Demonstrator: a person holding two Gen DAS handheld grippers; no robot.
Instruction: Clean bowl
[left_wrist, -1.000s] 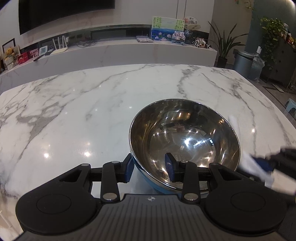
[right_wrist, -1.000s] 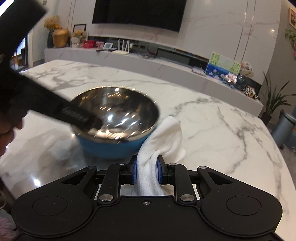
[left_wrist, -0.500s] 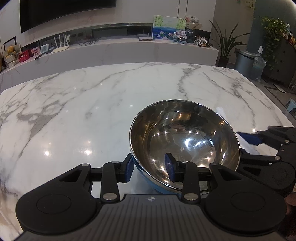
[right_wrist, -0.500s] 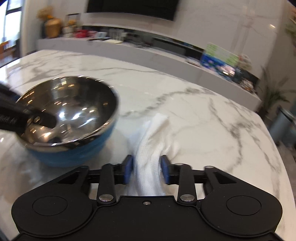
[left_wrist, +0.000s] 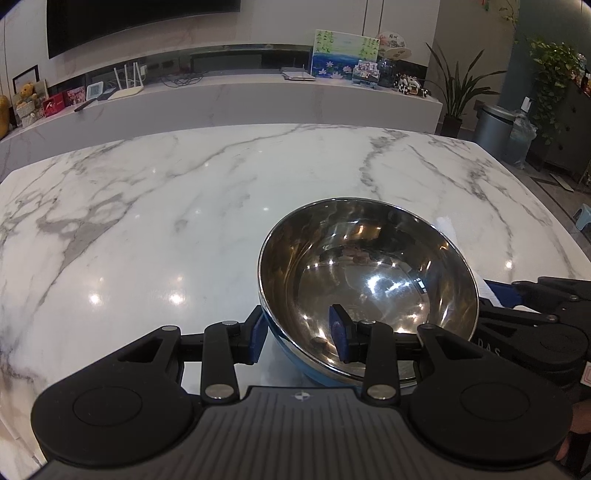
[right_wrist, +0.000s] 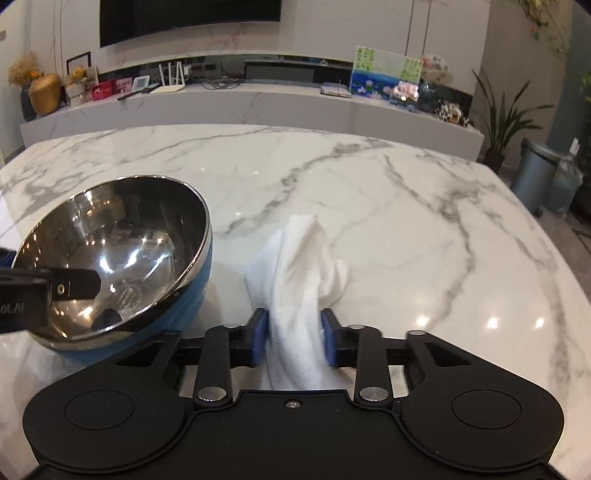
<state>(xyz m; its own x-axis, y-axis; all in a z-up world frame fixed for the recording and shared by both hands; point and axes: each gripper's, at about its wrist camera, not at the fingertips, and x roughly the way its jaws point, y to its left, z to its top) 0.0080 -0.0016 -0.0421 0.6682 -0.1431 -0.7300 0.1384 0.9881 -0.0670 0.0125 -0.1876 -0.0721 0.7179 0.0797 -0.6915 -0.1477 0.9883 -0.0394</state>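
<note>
Hiding the cloth (right_wrist: 295, 280) bottom, right gripper (right_wrist: 294, 341) fingers (right_wrist: 257, 338) are closing.

**Marble room, bright and glossy**

Ahead of the grippers stretches a white marble table (left_wrist: 184, 206), grey-veined, ceiling lights glinting off it. Beyond it runs a long low marble console (right_wrist: 258, 103) under a dark wall screen (right_wrist: 188, 14) — a painting (left_wrist: 345, 53) stands there. Far right: potted plant (left_wrist: 458, 88), grey bin (left_wrist: 493, 129).
</note>
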